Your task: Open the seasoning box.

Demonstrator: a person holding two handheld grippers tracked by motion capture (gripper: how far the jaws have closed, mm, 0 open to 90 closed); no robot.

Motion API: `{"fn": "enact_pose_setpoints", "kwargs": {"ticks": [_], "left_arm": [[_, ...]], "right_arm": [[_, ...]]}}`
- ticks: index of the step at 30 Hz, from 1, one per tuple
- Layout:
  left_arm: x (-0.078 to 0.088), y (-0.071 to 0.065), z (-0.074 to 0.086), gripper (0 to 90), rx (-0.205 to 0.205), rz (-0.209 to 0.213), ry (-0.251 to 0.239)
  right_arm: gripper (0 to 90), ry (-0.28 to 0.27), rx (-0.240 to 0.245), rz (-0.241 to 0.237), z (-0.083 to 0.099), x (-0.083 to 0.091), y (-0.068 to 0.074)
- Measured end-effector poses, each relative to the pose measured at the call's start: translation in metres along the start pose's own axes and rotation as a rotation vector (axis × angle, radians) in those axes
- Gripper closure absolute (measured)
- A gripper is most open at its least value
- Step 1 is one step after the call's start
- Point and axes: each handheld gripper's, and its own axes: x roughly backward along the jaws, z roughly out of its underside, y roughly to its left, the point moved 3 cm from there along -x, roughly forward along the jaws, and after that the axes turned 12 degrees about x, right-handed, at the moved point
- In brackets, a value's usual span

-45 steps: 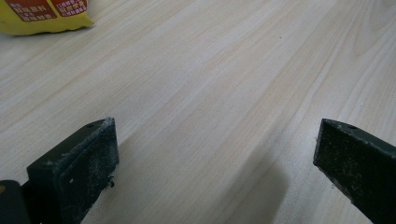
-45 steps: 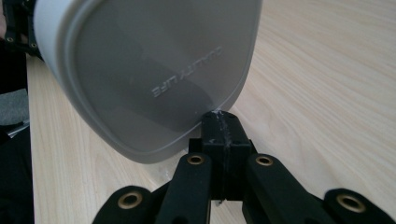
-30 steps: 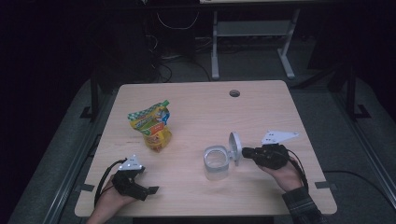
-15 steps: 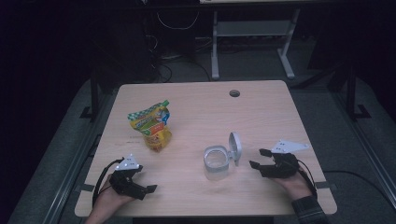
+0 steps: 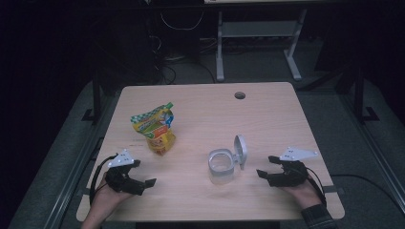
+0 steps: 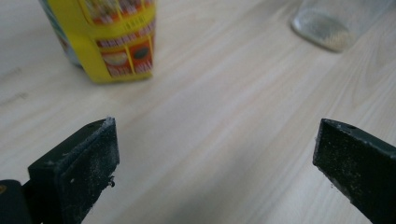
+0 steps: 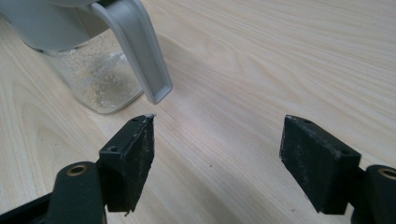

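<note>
A clear jar with a grey flip lid standing open sits on the wooden table, right of centre. My right gripper rests to its right, apart from it. Its jaws have just been opening and nothing lies between them. In the right gripper view the jar and its lid tab lie just beyond the left fingertip. A yellow-green snack pouch stands left of centre. My left gripper hovers open in front of it, with the pouch ahead between its jaws.
A round cable hole sits near the table's far edge. Bare wood lies between the pouch and the jar. Behind the table the floor is dark, with a white metal frame and cables.
My right gripper drew back to the right from the jar's lid and its jaws spread. The lid stays upright. My left gripper lifted slightly.
</note>
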Motion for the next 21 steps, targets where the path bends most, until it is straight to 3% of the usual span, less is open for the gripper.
{"fn": "enact_pose_setpoints", "kwargs": {"ticks": [7, 12, 13, 15, 21], "left_arm": [[0.011, 0.010, -0.024, 0.0, 0.035, 0.016, -0.085], [0.019, 0.019, -0.045, 2.1, 0.021, 0.002, -0.136], [0.022, 0.022, -0.049, 7.4, 0.015, 0.016, -0.148], [0.024, 0.025, -0.057, 9.6, 0.010, 0.045, -0.174], [0.029, 0.035, -0.076, 12.5, -0.006, 0.029, -0.225]], "right_arm": [[26.0, -0.004, -0.002, 0.000, -0.001, -0.001, 0.000], [26.0, -0.005, -0.005, 0.002, -0.001, -0.001, 0.000], [26.0, -0.005, -0.004, 0.004, -0.001, -0.001, 0.000], [26.1, -0.007, -0.004, 0.004, -0.001, -0.001, -0.001], [26.3, -0.007, -0.001, 0.006, -0.001, -0.001, -0.001]]}}
